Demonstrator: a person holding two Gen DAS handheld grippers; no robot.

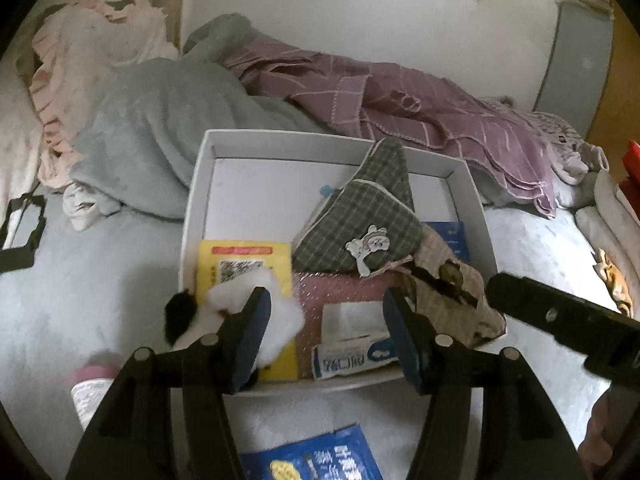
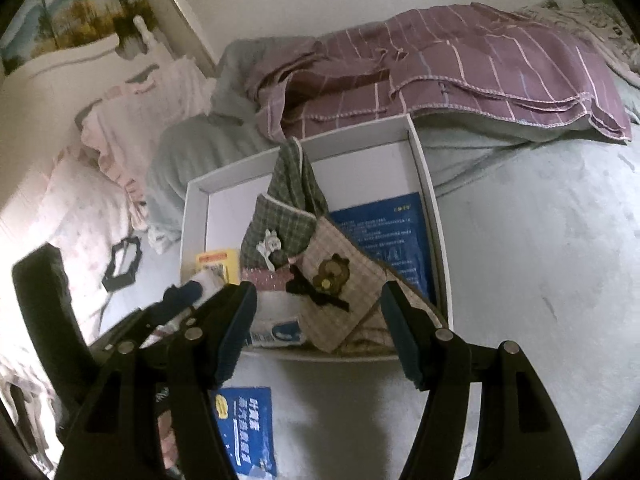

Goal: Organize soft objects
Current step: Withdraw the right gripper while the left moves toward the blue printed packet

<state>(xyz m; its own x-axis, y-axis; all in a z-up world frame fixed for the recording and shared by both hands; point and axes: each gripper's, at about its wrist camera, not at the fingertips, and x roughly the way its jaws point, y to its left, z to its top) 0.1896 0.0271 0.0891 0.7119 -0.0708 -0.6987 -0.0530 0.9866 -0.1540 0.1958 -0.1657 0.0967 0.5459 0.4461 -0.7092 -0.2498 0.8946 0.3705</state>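
Note:
A shallow white box [image 1: 198, 200] lies on the bed. It holds a green plaid pouch [image 1: 360, 220] with a white bear patch, a beige plaid pouch [image 1: 448, 292] with a black bow, a yellow packet [image 1: 244, 264], a pink bubble mailer [image 1: 340, 288] and a white-and-blue packet [image 1: 352, 356]. My left gripper [image 1: 326, 332] is open over the box's near edge. A white fluffy toy with a black end [image 1: 224, 304] rests against the outer side of its left finger. My right gripper [image 2: 318, 332] is open above the beige pouch [image 2: 344, 292], its pads clear of it.
A grey blanket [image 1: 152, 128] and a purple striped quilt [image 1: 400, 96] are heaped behind the box, and a pink frilled pillow [image 1: 80, 60] lies at far left. On the sheet lie a blue packet [image 1: 320, 460], a pink-capped bottle [image 1: 92, 388] and a black frame [image 1: 20, 224].

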